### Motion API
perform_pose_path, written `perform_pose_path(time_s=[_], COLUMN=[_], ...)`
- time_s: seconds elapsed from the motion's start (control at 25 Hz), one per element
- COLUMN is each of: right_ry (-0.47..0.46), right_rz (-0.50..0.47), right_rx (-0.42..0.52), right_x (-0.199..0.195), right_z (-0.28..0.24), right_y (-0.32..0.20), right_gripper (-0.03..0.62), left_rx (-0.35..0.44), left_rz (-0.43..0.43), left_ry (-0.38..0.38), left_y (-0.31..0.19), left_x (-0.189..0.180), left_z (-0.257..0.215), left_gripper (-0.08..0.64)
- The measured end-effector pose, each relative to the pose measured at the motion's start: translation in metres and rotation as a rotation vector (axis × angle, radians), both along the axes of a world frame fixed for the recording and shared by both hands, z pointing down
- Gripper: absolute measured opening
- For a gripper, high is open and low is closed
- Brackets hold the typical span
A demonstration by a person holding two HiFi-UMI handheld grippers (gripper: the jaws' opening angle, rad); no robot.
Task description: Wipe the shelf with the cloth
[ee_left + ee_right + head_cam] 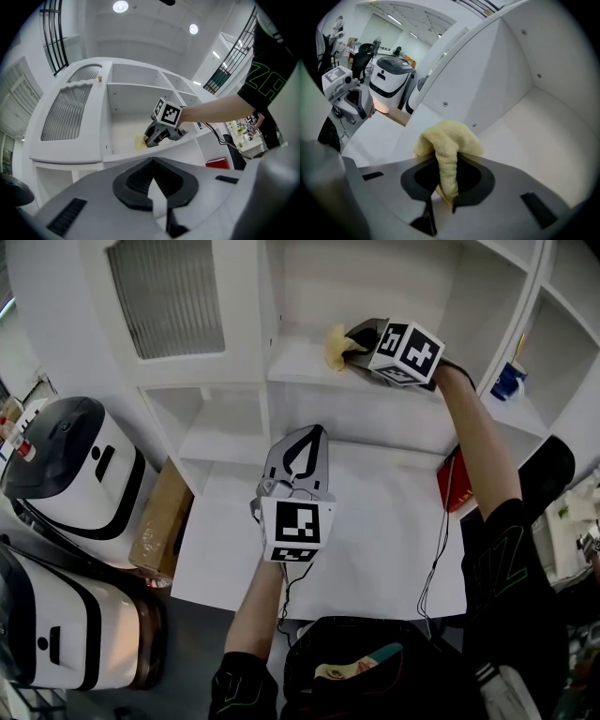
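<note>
The yellow cloth (pixel 335 345) is bunched on the upper white shelf (pixel 298 367) near its left wall. My right gripper (pixel 353 346) is shut on it, reaching in from the right. In the right gripper view the cloth (pixel 447 140) bulges out past the tips of the right gripper (pixel 445 159), over the shelf floor (pixel 543 136). My left gripper (pixel 312 434) hovers lower, over the white counter, shut and holding nothing. In the left gripper view the left gripper (pixel 152 160) points up at the cloth (pixel 139 142) and the right gripper (pixel 151 138).
Two white-and-black machines (pixel 75 465) (pixel 66 615) stand at the left beside a cardboard box (pixel 159 521). A red item (pixel 452 482) lies at the counter's right edge, a blue cup (pixel 508 381) in a right compartment. A louvred door (pixel 169 296) is upper left. A cable (pixel 441 549) hangs from the right arm.
</note>
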State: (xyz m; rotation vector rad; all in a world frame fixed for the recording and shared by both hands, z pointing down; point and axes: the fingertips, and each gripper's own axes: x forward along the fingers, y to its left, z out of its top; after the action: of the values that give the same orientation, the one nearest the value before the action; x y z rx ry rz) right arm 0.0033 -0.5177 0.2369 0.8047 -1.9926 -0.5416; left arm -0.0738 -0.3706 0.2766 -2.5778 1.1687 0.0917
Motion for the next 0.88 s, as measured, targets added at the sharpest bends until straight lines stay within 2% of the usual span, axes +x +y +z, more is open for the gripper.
perform_pose_path(time_s=[0.16,0.48,0.68,0.76,0.88], right_ry=[-0.049,-0.03,0.023,-0.007,-0.075], right_rz=[-0.055,-0.127,-0.158,-0.145,-0.017], right_rx=[-0.061,-0.003,0.014,0.055,0.161], right_x=[-0.009,-0.015,-0.003,0.007,0.035], right_z=[-0.002,0.0,0.0,-0.013,-0.042], right_y=[0.03,0.076,0.106,0.108,0.093], right_gripper=[0.06,0.061,0.061,0.061,0.061], left_rx=[-0.01,-0.003,0.005,0.0,-0.01], left_rz=[-0.005,0.001,0.028,0.036,0.025], left_ry=[0.03,0.061,0.083,0.087,0.099], left_y=[-0.004,-0.007,0.0,0.0,-0.001], left_x=[-0.006,-0.006,-0.001,0.0,-0.006], left_z=[-0.002,-0.007,-0.012,-0.011,-0.009], left_gripper=[0.0,0.0,0.0,0.0,0.0])
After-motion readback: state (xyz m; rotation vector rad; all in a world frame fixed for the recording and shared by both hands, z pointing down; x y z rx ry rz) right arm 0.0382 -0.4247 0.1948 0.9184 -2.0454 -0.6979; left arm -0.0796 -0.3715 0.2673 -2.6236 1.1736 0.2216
